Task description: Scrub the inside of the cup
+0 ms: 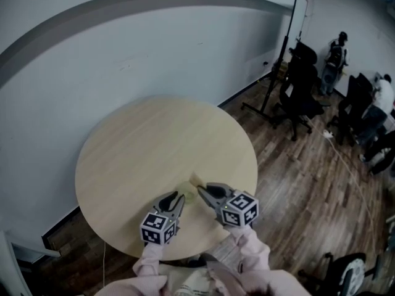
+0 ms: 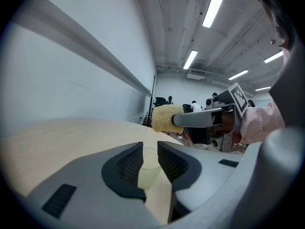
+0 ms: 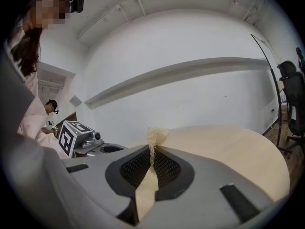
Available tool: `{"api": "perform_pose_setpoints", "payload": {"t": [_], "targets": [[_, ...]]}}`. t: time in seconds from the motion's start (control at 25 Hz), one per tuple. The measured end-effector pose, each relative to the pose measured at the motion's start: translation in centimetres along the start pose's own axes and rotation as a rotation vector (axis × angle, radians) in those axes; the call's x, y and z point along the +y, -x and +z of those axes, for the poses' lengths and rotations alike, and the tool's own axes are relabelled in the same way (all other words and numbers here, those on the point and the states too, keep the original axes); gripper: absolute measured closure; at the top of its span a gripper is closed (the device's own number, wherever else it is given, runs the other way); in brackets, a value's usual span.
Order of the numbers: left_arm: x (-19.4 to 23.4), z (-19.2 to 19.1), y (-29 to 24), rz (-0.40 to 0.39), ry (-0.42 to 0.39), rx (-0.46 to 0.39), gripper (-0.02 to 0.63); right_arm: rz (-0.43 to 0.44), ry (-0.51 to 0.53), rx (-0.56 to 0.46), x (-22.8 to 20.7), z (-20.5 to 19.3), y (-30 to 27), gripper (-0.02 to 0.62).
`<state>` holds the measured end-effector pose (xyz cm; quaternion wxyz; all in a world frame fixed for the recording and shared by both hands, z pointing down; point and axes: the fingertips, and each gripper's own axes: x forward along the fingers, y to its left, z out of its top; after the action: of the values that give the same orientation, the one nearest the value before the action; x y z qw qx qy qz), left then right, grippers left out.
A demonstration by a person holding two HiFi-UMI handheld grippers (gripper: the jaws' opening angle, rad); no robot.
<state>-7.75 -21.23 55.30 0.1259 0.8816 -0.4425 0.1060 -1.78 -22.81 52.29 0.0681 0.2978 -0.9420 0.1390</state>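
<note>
A clear plastic cup point(image 2: 149, 171) stands on the round pale wooden table point(image 1: 142, 153), faint and see-through, in the gap between my left gripper's point(image 2: 150, 147) jaws. Those jaws stand slightly apart and the pads do not visibly press on the cup. In the head view the cup point(image 1: 186, 187) is a pale patch just ahead of the left gripper point(image 1: 179, 198), near the table's front edge. My right gripper point(image 1: 201, 190) is close beside it, shut on a yellow sponge point(image 3: 157, 136). The sponge point(image 2: 165, 119) sticks out past the fingertips, above and beyond the cup.
A white wall curves behind the table. To the right, on the wood floor, are black office chairs point(image 1: 300, 91), a tall black stand point(image 1: 282, 60), a cable and people point(image 1: 336, 57) at the far end. The table's front edge point(image 1: 185, 254) lies just under my hands.
</note>
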Motion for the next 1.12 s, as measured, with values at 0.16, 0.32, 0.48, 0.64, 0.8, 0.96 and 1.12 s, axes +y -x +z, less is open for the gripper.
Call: {"api": "perform_pose_setpoints", "payload": {"t": [0.16,0.32,0.48,0.64,0.8,0.96,1.12], "targets": [[-0.2,-1.2,-1.3,0.002,-0.008,0.034,0.435,0.026,0.033,0.056,-0.9,-0.3,-0.4,0.568],[-0.2,-2.4,-2.7,0.011,-0.012,0.068,0.281,0.072,0.103,0.127,-1.5,-0.5,-1.1,0.568],[-0.1,-3.6,-3.9,0.021,-0.006,0.089,0.269,0.130,0.184,0.195,-1.7,-0.5,-1.9,0.568],[0.0,-4.6,-4.9,0.041,0.013,0.106,0.218,0.175,0.239,0.239,-2.0,-0.8,-2.5,0.568],[0.2,-5.8,-5.6,0.044,0.036,0.127,0.201,0.219,0.332,0.299,-2.1,-1.7,-3.4,0.568],[0.4,-6.4,-6.2,0.039,0.051,0.126,0.199,0.273,0.405,0.365,-1.3,-2.2,-4.0,0.568],[0.6,-6.8,-6.7,0.029,0.062,0.119,0.199,0.324,0.472,0.399,-0.8,-2.2,-4.8,0.568]]}}
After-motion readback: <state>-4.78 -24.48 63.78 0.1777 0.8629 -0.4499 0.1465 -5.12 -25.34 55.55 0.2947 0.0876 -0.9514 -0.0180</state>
